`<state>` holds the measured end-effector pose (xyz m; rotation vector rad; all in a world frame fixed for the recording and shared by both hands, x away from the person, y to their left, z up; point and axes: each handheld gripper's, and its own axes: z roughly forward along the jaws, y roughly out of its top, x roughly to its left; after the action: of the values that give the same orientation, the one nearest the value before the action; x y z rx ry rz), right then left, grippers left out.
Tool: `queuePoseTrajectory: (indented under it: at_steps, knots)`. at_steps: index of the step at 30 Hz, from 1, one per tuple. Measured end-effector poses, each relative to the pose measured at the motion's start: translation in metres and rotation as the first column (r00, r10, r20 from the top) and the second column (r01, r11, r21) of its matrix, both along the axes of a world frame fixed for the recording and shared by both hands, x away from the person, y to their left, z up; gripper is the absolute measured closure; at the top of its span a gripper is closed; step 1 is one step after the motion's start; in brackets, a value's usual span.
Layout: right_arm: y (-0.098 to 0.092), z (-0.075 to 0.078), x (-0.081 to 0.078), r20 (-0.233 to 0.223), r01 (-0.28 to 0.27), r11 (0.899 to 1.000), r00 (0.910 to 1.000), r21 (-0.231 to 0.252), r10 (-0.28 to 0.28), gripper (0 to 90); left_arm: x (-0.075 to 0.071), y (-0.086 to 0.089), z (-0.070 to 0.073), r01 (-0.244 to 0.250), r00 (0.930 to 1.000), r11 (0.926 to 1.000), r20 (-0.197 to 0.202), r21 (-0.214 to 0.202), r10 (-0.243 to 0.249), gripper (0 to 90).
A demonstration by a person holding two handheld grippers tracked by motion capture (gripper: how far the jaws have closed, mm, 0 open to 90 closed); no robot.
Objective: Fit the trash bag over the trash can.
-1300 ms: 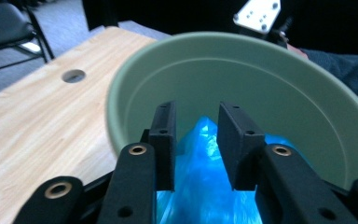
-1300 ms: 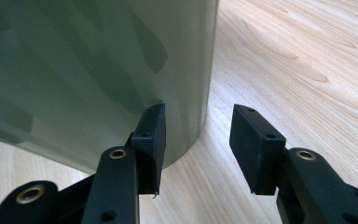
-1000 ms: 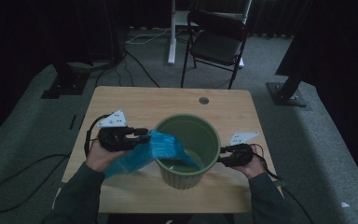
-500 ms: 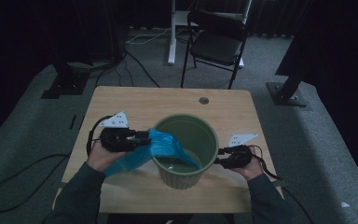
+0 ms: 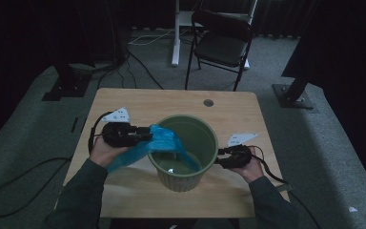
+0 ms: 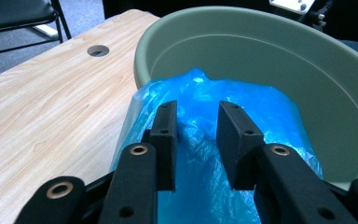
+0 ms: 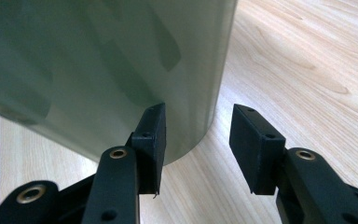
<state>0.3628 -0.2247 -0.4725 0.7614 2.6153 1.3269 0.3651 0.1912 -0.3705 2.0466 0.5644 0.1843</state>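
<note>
Jaws of left gripper (image 6: 193,140) part-open astride bunched blue bag (image 6: 214,135), just been closing; right gripper (image 7: 198,140) jaws open, gripping nothing.

Blue bag draped over near-left rim of green bin (image 5: 183,150), one end hanging inside, tail trailing onto the table (image 5: 138,102) toward the left hand. Pads flank the plastic; a firm pinch cannot be told. Since a second ago the left gripper has edged bin-ward, the bag riding with it. Right gripper sits beside the bin's outer wall (image 7: 98,60), likely steadying. Judged: lining the bin is underway, mouth not yet spread over the rim.

Blue plastic bag (image 5: 159,143), pale green bin (image 5: 183,176), light woodgrain table (image 5: 171,102)
</note>
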Motion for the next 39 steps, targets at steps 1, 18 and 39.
queuePoseTrajectory:
  at_steps: [1, 18, 39]
  knots:
    - [0.0, 0.0, 0.0, 0.0, 0.0, 1.0, 1.0, 0.0, 0.0, 55.3, 0.0, 0.0, 0.0, 0.0, 1.0, 1.0, 0.0, 0.0, 0.0, 68.7]
    - [-0.002, 0.001, -0.002, 0.01, 0.004, 1.0, 0.9999, -0.015, -0.003, 55.3, -0.005, 0.043, 0.014, -0.115, 0.9922, 0.9922, 0.043, -0.048, 0.117, 64.1]
    - [0.004, 0.005, -0.02, -0.014, -0.086, 0.996, 0.9963, -0.028, 0.085, 54.8, 0.012, 0.04, -0.026, -0.08, 0.9946, 0.9968, -0.066, 0.004, 0.08, 77.4]
